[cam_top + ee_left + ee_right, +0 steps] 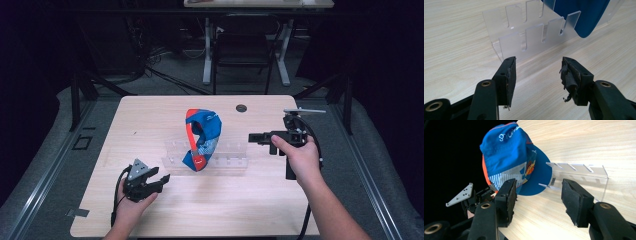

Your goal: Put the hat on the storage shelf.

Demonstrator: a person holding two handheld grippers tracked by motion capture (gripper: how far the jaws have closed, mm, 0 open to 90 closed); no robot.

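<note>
A blue cap (pixel 202 138) with orange trim and white lettering stands on edge in a clear slotted acrylic rack (pixel 227 155) at the middle of the table. My left gripper (pixel 161 181) rests near the front left of the table, open and holding nothing, aimed at the rack's left end (pixel 529 37); the cap's blue brim (pixel 586 15) hangs at the upper right of its view. My right gripper (pixel 253 137) hovers to the right of the rack, open, pointing left at the cap (pixel 511 157) and the rack (pixel 579 173).
The light wooden table (pixel 210 205) has a small dark round hole (pixel 241 108) near its back edge. Behind the table stand a chair (pixel 244 50) and a white desk frame (pixel 207 45) with cables on the floor. Dark surroundings border both sides.
</note>
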